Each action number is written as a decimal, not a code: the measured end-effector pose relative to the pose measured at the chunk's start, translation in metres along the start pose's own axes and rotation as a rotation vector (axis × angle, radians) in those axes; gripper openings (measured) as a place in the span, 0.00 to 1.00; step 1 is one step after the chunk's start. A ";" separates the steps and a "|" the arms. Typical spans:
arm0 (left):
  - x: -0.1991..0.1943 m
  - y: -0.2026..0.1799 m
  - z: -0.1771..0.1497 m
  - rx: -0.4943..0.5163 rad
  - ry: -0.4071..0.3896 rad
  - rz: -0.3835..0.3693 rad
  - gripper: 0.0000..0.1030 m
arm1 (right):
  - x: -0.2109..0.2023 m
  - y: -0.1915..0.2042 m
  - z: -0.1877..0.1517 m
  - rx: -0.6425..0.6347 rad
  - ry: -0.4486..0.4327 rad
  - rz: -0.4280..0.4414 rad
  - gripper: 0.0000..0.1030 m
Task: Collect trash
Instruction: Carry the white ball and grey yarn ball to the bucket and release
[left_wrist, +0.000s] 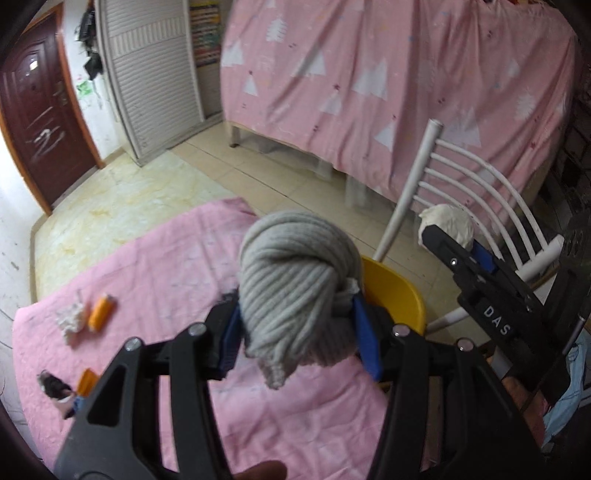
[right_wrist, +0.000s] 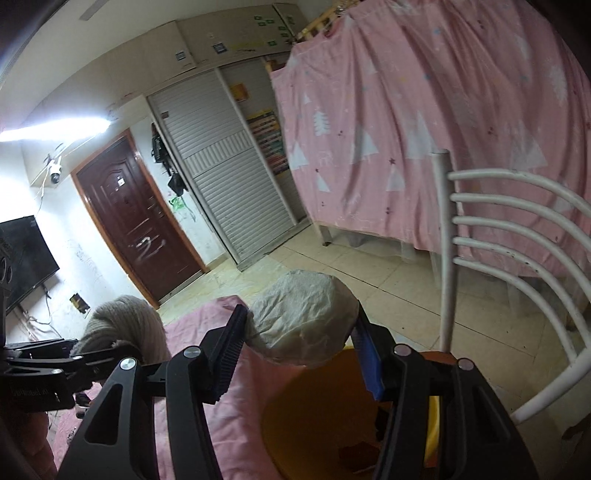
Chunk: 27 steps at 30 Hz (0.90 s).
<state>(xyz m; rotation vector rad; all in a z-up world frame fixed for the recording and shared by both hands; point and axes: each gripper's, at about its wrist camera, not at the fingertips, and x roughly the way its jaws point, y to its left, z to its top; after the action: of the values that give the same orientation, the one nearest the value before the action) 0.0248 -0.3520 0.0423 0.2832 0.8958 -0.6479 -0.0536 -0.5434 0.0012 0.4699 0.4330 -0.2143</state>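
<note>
My left gripper (left_wrist: 295, 325) is shut on a grey ribbed knitted bundle (left_wrist: 295, 288), held above the pink table cover beside the yellow bin (left_wrist: 399, 295). My right gripper (right_wrist: 299, 354) is shut on a crumpled white paper wad (right_wrist: 303, 317), held just above the open yellow bin (right_wrist: 317, 417). In the left wrist view the right gripper (left_wrist: 454, 243) and its wad (left_wrist: 448, 221) show at the right. In the right wrist view the left gripper and grey bundle (right_wrist: 125, 321) show at the left.
On the pink cover (left_wrist: 147, 266) lie a white tissue scrap (left_wrist: 70, 321), an orange lighter (left_wrist: 100, 312), another orange piece (left_wrist: 86, 382) and a dark item (left_wrist: 53, 386). A white chair (left_wrist: 476, 199) stands behind the bin. A pink-draped bed (left_wrist: 388, 81) fills the back.
</note>
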 end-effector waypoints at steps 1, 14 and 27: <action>0.003 -0.004 0.001 0.003 0.008 -0.006 0.49 | 0.000 -0.005 0.000 0.006 0.000 -0.004 0.48; 0.013 -0.030 0.007 0.047 0.014 -0.006 0.60 | -0.007 -0.015 -0.005 0.015 0.001 -0.026 0.58; -0.022 0.014 -0.002 -0.031 -0.046 -0.004 0.60 | 0.001 0.026 -0.005 -0.049 0.018 0.012 0.58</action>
<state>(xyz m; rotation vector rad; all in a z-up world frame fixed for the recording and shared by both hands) 0.0222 -0.3306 0.0580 0.2381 0.8615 -0.6419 -0.0468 -0.5187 0.0072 0.4267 0.4522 -0.1873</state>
